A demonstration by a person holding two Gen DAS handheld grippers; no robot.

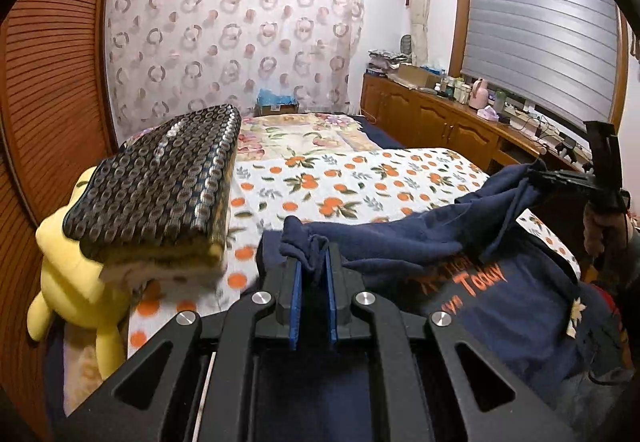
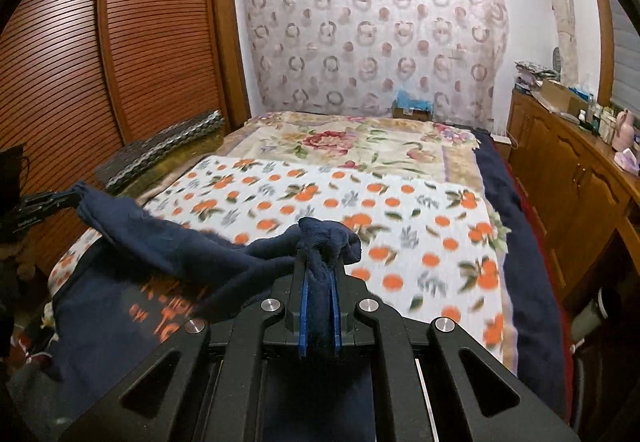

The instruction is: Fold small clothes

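The left gripper [image 1: 313, 254], black w/ blue pads, is clamped narrow on a bunched fold of the navy blue cotton T-shirt with orange lettering [image 1: 400, 242]; cloth pokes out above the fingertips at abt 12 o'clock of the tool. In the right wrist view the right gripper [image 2: 320, 262] is likewise pinched tight on another bunch of the same shirt, fabric filling the gap btw its blue pads [image 2: 305, 306].

The shirt is stretched btw the two tools, held up off the white bedspread printed with oranges and green leaves [image 1: 344, 178]. From the left cam, the lifted edge runs from centre out to 3 o'clock, where the other gripper grips its far corner. The lower body of the shirt, w/ orange text, lies on the bed at 4 o'clock. From the right cam, the lifted edge runs to 9 o'clock and the printed part sits at 8 o'clock, blurred.

Other stuff, left view: a thick folded pad with a dark bead-pattern cover [image 1: 160, 186] at 9–10 o'clock, resting partly on a yellow plush toy [image 1: 76, 282] at 8 o'clock. Beyond the orange spread, at 12 o'clock, a cream floral blanket [image 1: 296, 138]. A sheer curtain with ring pattern [image 1: 232, 34] hangs behind the bed. Wooden sideboard with bottles and clutter [image 1: 452, 118] at 2 o'clock, grey window blind [image 1: 540, 18] above it. Slatted brown wooden wardrobe door [image 2: 120, 42] at 10 o'clock in the right view.
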